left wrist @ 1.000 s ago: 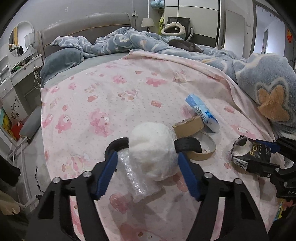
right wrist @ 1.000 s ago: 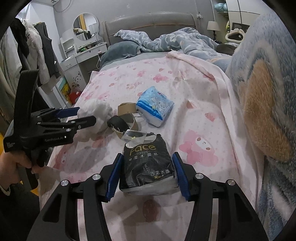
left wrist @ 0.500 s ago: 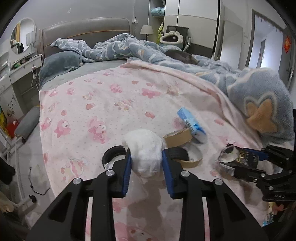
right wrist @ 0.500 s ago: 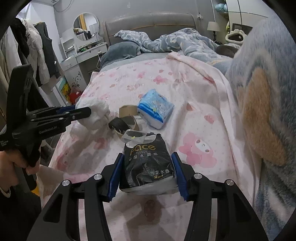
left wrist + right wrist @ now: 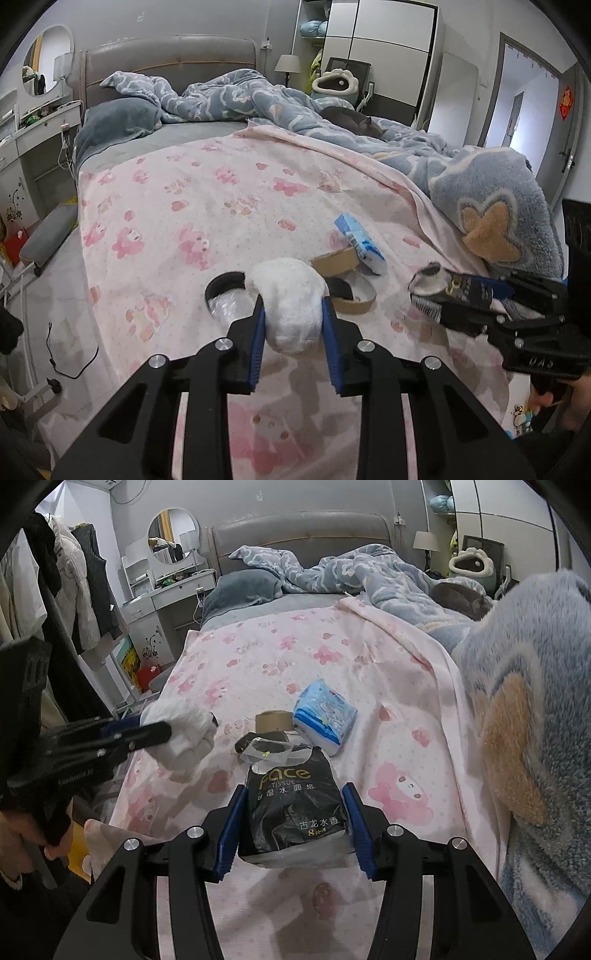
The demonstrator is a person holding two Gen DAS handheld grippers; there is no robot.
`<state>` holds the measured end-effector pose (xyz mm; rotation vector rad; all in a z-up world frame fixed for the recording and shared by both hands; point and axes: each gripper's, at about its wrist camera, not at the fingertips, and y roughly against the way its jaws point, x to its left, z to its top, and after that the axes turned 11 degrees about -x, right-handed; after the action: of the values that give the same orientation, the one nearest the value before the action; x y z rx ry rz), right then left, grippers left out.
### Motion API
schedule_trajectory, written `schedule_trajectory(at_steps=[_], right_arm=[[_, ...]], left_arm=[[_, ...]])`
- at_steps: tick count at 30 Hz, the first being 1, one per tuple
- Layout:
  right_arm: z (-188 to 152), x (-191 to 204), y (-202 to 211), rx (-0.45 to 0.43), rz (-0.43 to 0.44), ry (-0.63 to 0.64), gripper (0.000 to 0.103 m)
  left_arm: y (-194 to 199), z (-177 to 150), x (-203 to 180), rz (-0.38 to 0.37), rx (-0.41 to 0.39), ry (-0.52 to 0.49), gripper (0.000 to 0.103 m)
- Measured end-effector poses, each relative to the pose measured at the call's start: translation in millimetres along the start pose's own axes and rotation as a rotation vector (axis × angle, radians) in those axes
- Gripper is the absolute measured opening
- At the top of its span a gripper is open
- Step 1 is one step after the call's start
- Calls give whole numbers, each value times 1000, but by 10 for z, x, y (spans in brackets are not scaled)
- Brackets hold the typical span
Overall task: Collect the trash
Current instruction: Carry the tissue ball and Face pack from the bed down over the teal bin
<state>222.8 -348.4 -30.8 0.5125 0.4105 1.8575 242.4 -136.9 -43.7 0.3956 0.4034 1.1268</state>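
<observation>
My left gripper (image 5: 293, 314) is shut on a white fluffy wad (image 5: 290, 299) and holds it above the pink bedsheet; it also shows in the right wrist view (image 5: 181, 734). My right gripper (image 5: 293, 805) is shut on a black tissue pack (image 5: 295, 805), seen from the side in the left wrist view (image 5: 454, 291). On the sheet lie a brown tape roll (image 5: 336, 260), a flat tape ring (image 5: 354, 293), a black ring with clear plastic wrap (image 5: 225, 299) and a blue tissue pack (image 5: 325, 710).
A pink cartoon-print sheet (image 5: 207, 206) covers the bed. A blue fleece blanket (image 5: 491, 206) is piled on the right, with a grey cat (image 5: 354, 120) behind. The bed's left edge drops to the floor, with a dressing table (image 5: 166, 598) and hanging clothes beyond.
My left gripper closed on the white wad and lifted it off the plastic wrap and black ring. My right gripper kept hold of the black tissue pack and rose slightly.
</observation>
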Motion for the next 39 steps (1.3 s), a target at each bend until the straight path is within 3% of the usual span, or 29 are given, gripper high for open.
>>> schedule_trajectory(at_steps=[8, 11, 18, 28, 39], right_arm=[[-20, 177, 60, 12, -17, -13, 53], [-42, 281, 109, 20, -16, -12, 53], [-111, 548, 205, 26, -18, -10, 53], [-204, 1090, 395, 14, 34, -6, 53], [-273, 1719, 338, 43, 106, 44, 53]], left_arm=[[236, -127, 172, 21, 9, 22, 31], [352, -193, 298, 20, 19, 75, 31], [778, -357, 454, 55, 2, 106, 30], [1194, -579, 556, 77, -2, 120, 30], [1262, -970, 845, 179, 107, 86, 30]])
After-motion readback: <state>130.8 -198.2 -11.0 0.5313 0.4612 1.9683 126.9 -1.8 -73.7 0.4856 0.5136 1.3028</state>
